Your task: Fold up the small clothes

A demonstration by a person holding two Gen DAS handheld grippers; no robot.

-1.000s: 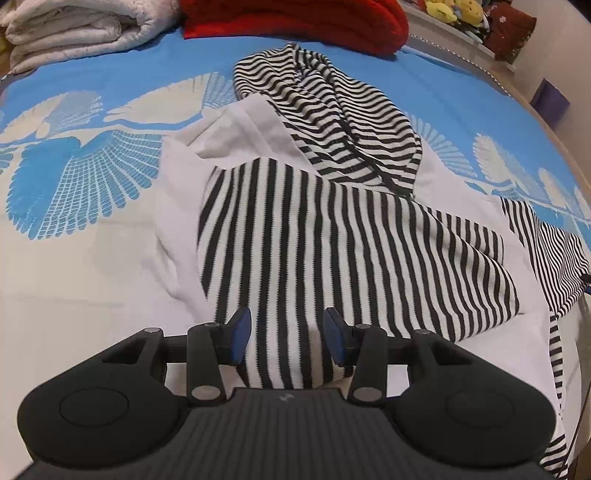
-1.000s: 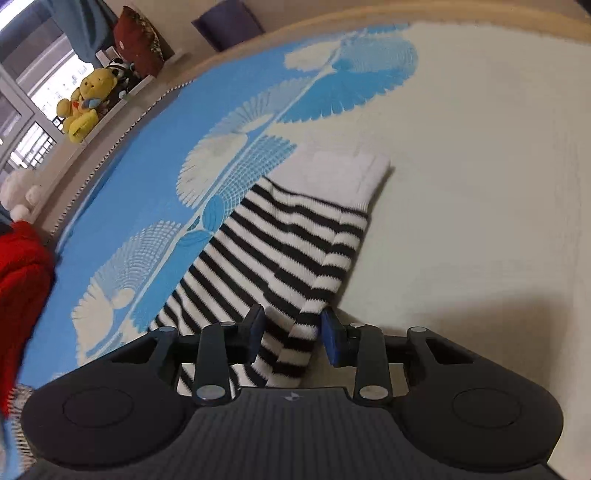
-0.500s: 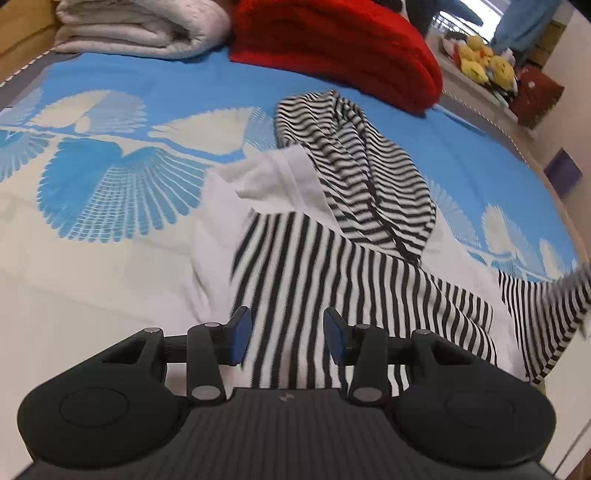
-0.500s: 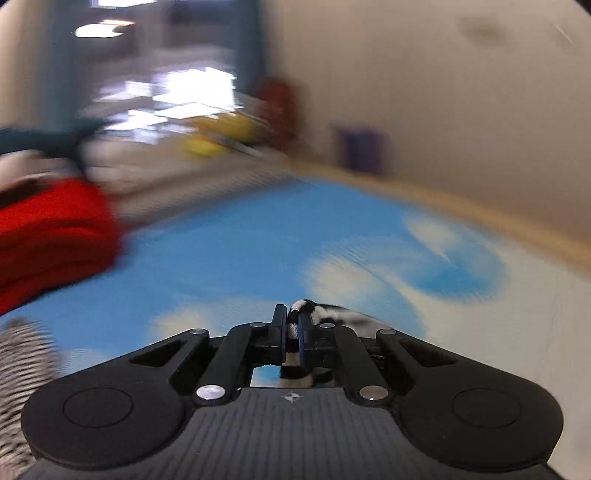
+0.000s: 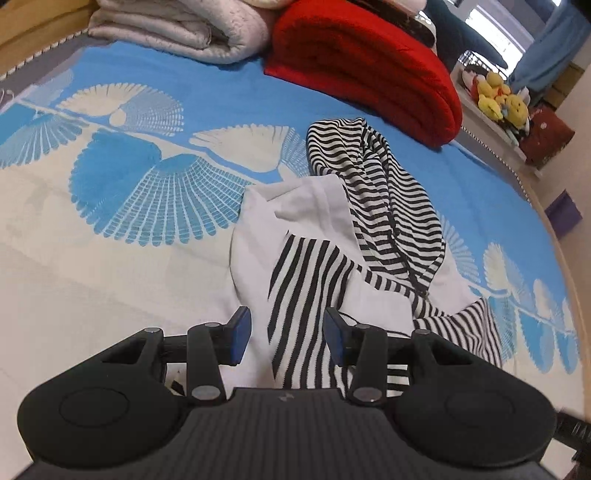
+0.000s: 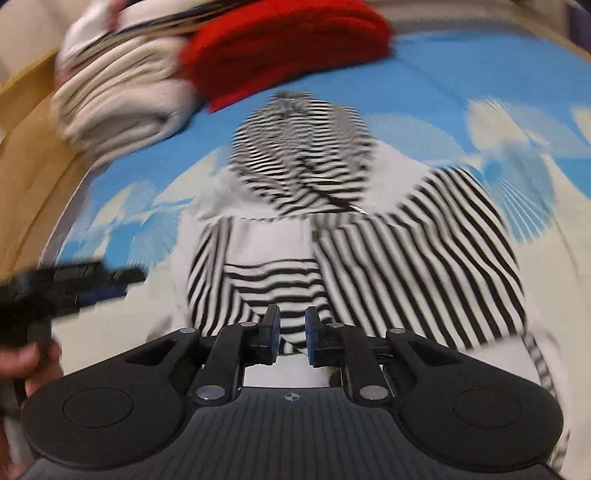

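A small black-and-white striped hooded top [image 5: 369,229] with white panels lies rumpled on the blue and cream bedspread [image 5: 110,192]. My left gripper [image 5: 282,338] is open and empty just above its near striped part. The right wrist view is blurred: the top [image 6: 406,258] fills its middle, with the hood at the far end. My right gripper [image 6: 291,334] is partly open over a folded-in striped sleeve [image 6: 273,284], with no cloth clamped between its pads. The left gripper also shows at that view's left edge [image 6: 66,284].
A folded red blanket [image 5: 362,62] and a folded white quilt [image 5: 184,29] lie at the head of the bed. Yellow plush toys [image 5: 498,99] sit on a ledge at the right. The wooden bed edge [image 5: 576,280] curves along the right.
My right gripper carried the sleeve across over the top's body and has opened, leaving it there. My left gripper pulled back and stayed open.
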